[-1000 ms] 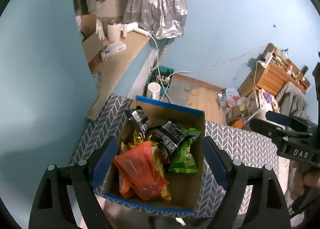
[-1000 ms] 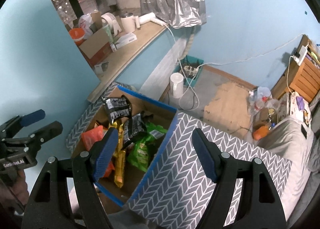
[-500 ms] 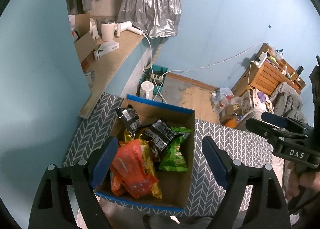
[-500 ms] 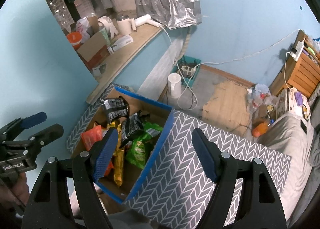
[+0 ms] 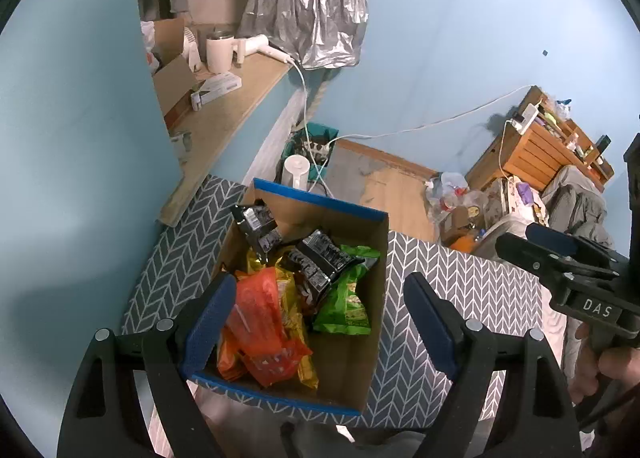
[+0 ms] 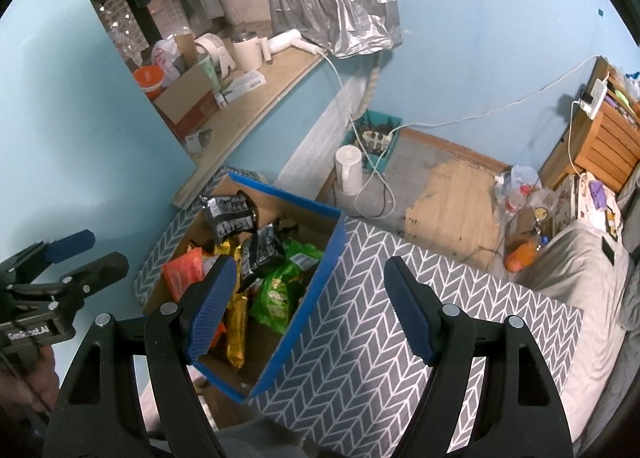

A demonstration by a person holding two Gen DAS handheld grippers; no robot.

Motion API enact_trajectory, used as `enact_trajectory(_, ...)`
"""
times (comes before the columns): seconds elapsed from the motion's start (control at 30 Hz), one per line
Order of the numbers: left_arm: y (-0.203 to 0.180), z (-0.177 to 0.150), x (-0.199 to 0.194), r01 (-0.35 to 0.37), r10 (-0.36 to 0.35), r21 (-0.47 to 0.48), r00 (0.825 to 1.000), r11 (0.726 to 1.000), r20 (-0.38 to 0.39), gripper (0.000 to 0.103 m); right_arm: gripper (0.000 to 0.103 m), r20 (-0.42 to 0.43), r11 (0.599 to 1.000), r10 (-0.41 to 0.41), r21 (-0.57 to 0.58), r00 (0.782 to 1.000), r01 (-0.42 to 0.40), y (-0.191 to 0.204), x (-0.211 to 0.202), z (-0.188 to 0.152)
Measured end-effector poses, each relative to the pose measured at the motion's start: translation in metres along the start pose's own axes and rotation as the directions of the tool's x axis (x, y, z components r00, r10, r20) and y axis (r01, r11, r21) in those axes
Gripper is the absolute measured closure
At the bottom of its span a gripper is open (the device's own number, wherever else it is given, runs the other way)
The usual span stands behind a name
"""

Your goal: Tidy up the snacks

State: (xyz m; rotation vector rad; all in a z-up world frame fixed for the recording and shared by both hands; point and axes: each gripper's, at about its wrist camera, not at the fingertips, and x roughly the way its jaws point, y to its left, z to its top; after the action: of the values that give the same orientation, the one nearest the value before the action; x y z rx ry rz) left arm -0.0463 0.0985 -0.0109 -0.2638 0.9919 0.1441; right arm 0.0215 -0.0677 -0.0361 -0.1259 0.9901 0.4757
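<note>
Since the earlier frame both views drift slightly; nothing in the cardboard box [image 5: 362, 386] shifts. Left gripper [image 5: 318, 324] and right gripper [image 6: 308, 308] hover released, empty. Snack packets [image 5: 264, 318] lie at 12 o'clock below. Step: selection. Next: descend, grasp one packet.

chevron-patterned tabletop [image 5: 452, 278], cardboard box [image 5: 360, 342] on it

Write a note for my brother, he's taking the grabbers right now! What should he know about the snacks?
Left gripper: open, empty, above the cardboard box.
Right gripper: open, empty, over the box's right wall and the chevron cloth.
Snacks: all jumbled in the box: orange packet, yellow packets, green bag, two black packets.
Done: nothing sorted that I can see.
Left: pick the packets out and organize them.
</note>
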Motion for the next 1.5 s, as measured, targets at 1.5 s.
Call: enact_trajectory(1.5,-0.02,0.0,-0.018,-0.072,0.07,0.061,0.997,0.996,0.023,0.016,0.027,-0.006,1.0,0.005,0.006,1.0,-0.005,-0.002,-0.012,-0.005)
